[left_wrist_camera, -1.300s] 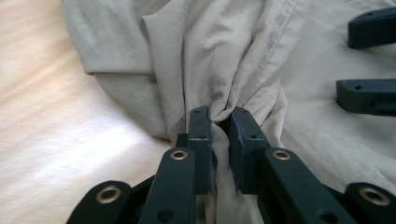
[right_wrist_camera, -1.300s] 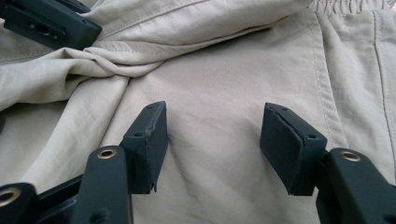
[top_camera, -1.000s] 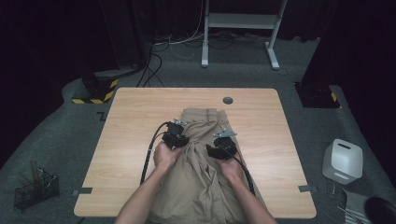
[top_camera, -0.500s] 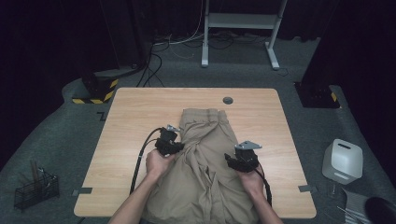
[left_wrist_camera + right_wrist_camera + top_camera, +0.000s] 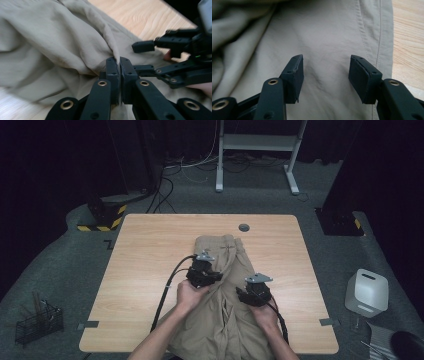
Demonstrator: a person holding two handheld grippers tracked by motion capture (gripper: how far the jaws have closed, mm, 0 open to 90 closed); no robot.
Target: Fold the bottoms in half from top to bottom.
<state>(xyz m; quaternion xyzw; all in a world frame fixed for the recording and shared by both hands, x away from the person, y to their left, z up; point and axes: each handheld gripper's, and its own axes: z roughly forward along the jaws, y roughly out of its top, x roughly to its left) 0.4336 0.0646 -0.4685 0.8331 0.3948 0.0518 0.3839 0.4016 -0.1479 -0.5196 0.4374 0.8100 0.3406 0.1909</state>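
Two claws on khaki trousers (image 5: 220,270) — left claw (image 5: 120,65) pinching fold

Dark room, grey carpet floor (image 5: 60,250), wooden table (image 5: 150,240), white stand (image 5: 257,142) behind

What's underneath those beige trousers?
The wooden table lies under the trousers, bare around them on three sides. Whether anything else sits beneath the cloth cannot be seen. The left tool pinches up a fold; the right tool hangs open above.
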